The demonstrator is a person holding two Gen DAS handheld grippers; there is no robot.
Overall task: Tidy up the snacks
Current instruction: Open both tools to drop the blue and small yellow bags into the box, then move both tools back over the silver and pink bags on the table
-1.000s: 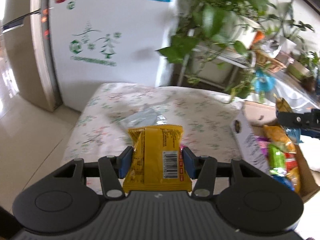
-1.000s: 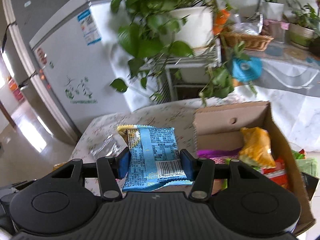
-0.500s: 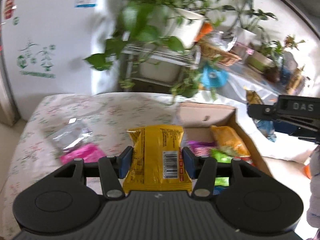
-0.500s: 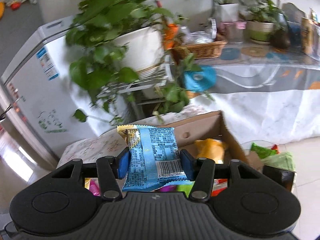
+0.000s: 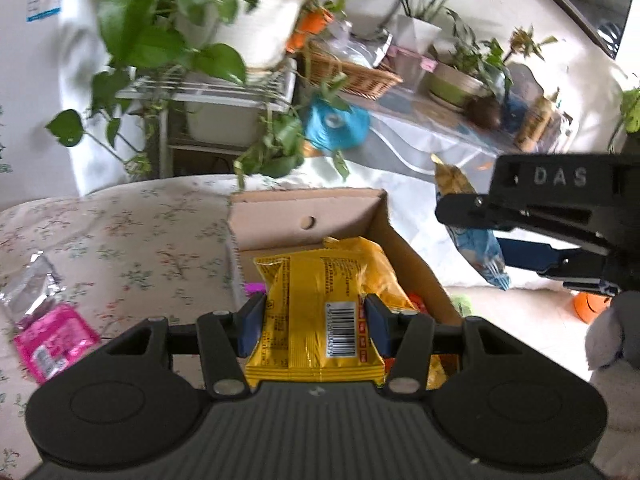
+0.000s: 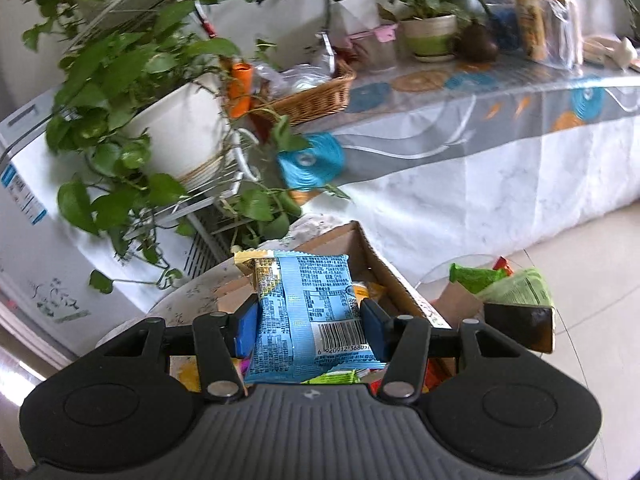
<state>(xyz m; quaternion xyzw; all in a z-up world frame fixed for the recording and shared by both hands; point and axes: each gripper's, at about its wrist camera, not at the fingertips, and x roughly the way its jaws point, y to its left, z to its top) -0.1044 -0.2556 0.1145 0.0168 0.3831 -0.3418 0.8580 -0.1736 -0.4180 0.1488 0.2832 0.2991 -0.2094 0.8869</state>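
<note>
Left wrist view: the left gripper (image 5: pixel 315 326) had its jaws clamped on the two long sides of a yellow snack packet (image 5: pixel 316 312). The packet's long axis ran forward along the fingers, its crimped top edge pointing away from the camera and its barcode face turned up. It was held in the air above the near end of an open cardboard box (image 5: pixel 320 216), which stood on a floral-cloth tabletop (image 5: pixel 120 232). An orange-yellow bag (image 5: pixel 376 264) lay inside the box, just beyond the held packet. To the left of the box, a pink packet (image 5: pixel 52 342) and a silver foil packet (image 5: pixel 30 290) lay on the cloth, touching or overlapping each other. To the right of the box, the right gripper (image 5: pixel 474 224) appeared from the side, holding a blue snack packet (image 5: pixel 478 248) beyond the box's right wall.

Right wrist view: the jaws of the right gripper (image 6: pixel 308 330) were clamped on the long sides of the blue snack packet (image 6: pixel 308 312). Its long axis also ran forward, crimped top edge away from the camera, printed back and barcode facing up. It hung above the cardboard box (image 6: pixel 384 272), over other bright packets. To the right of the box, green snack bags (image 6: pixel 500 280) lay on a round glass surface. Behind the box stood a potted trailing plant (image 6: pixel 176 128) on a wire rack.
</note>
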